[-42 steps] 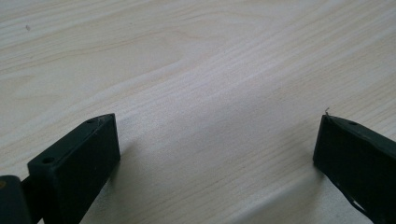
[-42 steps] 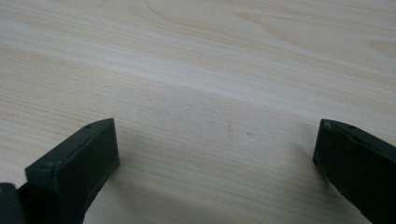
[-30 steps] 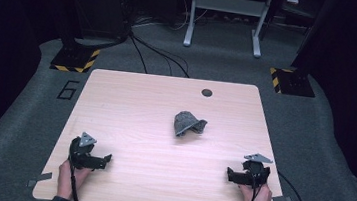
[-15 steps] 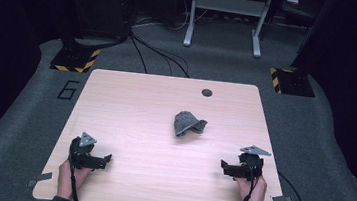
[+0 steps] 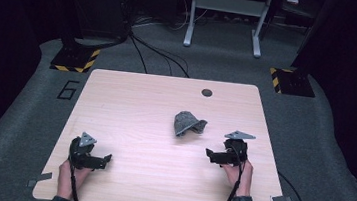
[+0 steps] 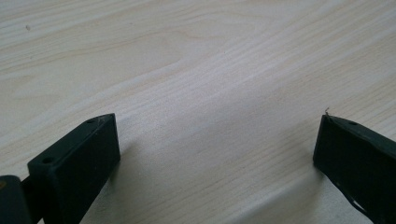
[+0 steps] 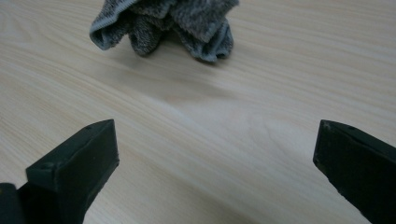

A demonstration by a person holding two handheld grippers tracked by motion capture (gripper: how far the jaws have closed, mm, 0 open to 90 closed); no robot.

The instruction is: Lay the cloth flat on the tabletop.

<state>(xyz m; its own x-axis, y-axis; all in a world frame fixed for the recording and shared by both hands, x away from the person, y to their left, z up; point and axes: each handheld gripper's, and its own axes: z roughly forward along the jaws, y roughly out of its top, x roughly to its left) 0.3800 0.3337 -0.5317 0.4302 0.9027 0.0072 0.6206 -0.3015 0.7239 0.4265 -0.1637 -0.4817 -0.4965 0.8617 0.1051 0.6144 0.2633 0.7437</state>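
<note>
Since the earlier frame your right gripper (image 5: 209, 155) has moved up the table (image 5: 130, 105) toward the cloth (image 5: 187, 123); your left gripper (image 5: 106, 159) has stayed at the near left edge. Both sets of jaws are spread wide, holding nothing. The cloth sits bunched right of centre, at about 11 o'clock from the right gripper, near but apart. Judged: reach under way, grasp and everything after it left. The cloth's (image 7: 164, 23) top is cut off in the right gripper view, its folds unclear.
</note>
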